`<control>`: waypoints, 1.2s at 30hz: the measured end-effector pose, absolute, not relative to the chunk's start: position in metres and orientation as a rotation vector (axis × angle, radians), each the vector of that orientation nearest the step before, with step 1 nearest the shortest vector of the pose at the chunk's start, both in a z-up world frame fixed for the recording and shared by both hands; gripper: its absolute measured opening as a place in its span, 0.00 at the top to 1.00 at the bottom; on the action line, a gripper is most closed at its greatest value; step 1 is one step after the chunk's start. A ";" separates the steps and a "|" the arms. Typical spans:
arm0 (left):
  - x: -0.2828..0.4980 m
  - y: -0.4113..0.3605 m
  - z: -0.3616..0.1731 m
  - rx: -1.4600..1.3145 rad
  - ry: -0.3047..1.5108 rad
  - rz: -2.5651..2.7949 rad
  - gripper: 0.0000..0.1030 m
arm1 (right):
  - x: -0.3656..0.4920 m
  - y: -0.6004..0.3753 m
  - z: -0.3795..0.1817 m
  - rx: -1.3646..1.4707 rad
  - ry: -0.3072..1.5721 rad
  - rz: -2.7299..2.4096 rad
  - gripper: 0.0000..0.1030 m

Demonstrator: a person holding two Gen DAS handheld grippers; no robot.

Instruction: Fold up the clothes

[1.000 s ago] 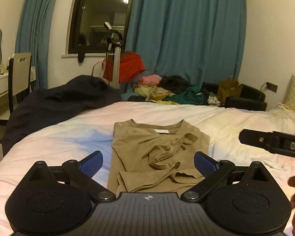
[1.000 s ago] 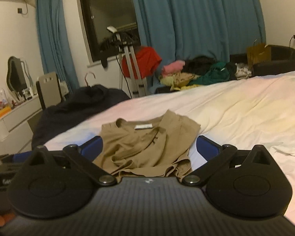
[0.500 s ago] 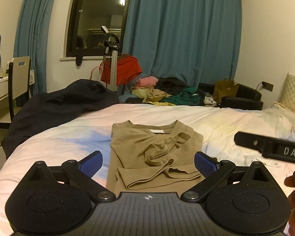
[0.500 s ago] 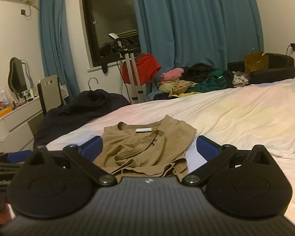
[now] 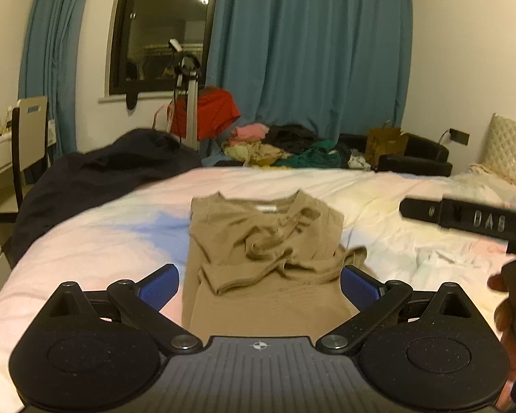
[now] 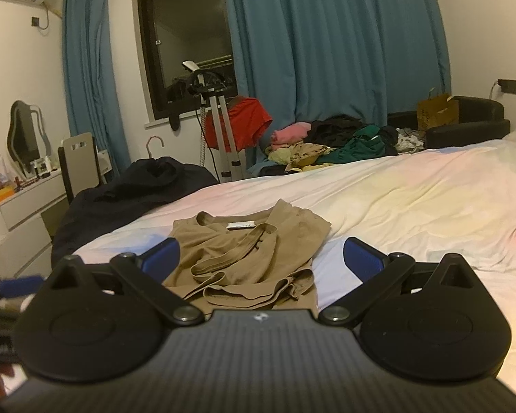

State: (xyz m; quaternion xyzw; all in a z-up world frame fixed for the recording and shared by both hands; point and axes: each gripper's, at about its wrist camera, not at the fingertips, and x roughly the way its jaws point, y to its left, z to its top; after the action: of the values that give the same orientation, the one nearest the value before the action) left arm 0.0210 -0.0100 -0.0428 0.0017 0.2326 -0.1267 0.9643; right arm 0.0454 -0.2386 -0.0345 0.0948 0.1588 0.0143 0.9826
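Note:
A tan shirt (image 5: 265,244) lies partly folded on the pale bed sheet (image 5: 86,237), collar and white label at the far end, sleeves laid loosely across its middle. My left gripper (image 5: 259,284) hovers open over the shirt's near end, blue pads either side, nothing held. In the right wrist view the same tan shirt (image 6: 251,251) lies ahead and slightly left of my right gripper (image 6: 261,258), which is open and empty. The right gripper's black body (image 5: 464,218) also shows at the right of the left wrist view, with a hand (image 5: 509,313) below it.
A dark garment (image 5: 96,175) is heaped on the bed's far left corner. Beyond the bed stand a tripod (image 5: 187,103) with a red cloth (image 5: 216,112), a pile of clothes (image 5: 285,148), a black armchair (image 5: 416,158) and teal curtains. A dresser and chair (image 6: 79,161) are on the left.
Both grippers have risen and tilted slightly, so the shirt sits a little lower and nearer in both views. The shirt itself looks much the same; both grippers stayed open.

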 end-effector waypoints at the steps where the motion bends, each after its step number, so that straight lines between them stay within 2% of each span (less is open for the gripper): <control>1: 0.021 -0.009 -0.046 0.000 0.485 -0.253 0.02 | 0.045 -0.239 -0.035 0.193 0.321 0.025 0.00; 6: 0.028 -0.010 -0.062 -0.031 0.599 -0.236 0.02 | 0.045 -0.235 -0.033 0.160 0.306 -0.010 0.00; 12: 0.049 -0.014 -0.100 -0.189 0.857 -0.317 0.05 | 0.051 -0.242 -0.037 0.191 0.338 -0.020 0.00; 17: 0.071 0.012 -0.141 -0.514 1.051 -0.311 0.06 | 0.055 -0.256 -0.042 0.279 0.371 -0.035 0.00; 21: 0.080 0.037 -0.158 -0.734 1.022 -0.281 0.06 | 0.063 -0.263 -0.051 0.336 0.425 -0.037 0.00; 26: 0.082 0.055 -0.167 -0.894 0.963 -0.244 0.17 | 0.069 -0.264 -0.058 0.369 0.471 -0.023 0.00; 28: 0.079 0.060 -0.165 -0.917 0.912 -0.239 0.29 | 0.070 -0.265 -0.060 0.378 0.478 -0.021 0.00; 29: 0.078 0.063 -0.164 -0.927 0.886 -0.239 0.31 | 0.070 -0.266 -0.060 0.384 0.482 -0.020 0.00; 32: 0.078 0.066 -0.170 -0.965 0.883 -0.247 0.35 | 0.071 -0.268 -0.062 0.403 0.492 -0.020 0.00; 36: 0.084 0.058 -0.182 -0.955 0.947 -0.234 0.47 | 0.072 -0.269 -0.066 0.417 0.513 -0.027 0.00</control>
State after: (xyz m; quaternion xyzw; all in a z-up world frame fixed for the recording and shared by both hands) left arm 0.0843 0.0579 -0.1824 -0.4413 0.4377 -0.1083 0.7758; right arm 0.0717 -0.2690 -0.0658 0.2046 0.2520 -0.0133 0.9458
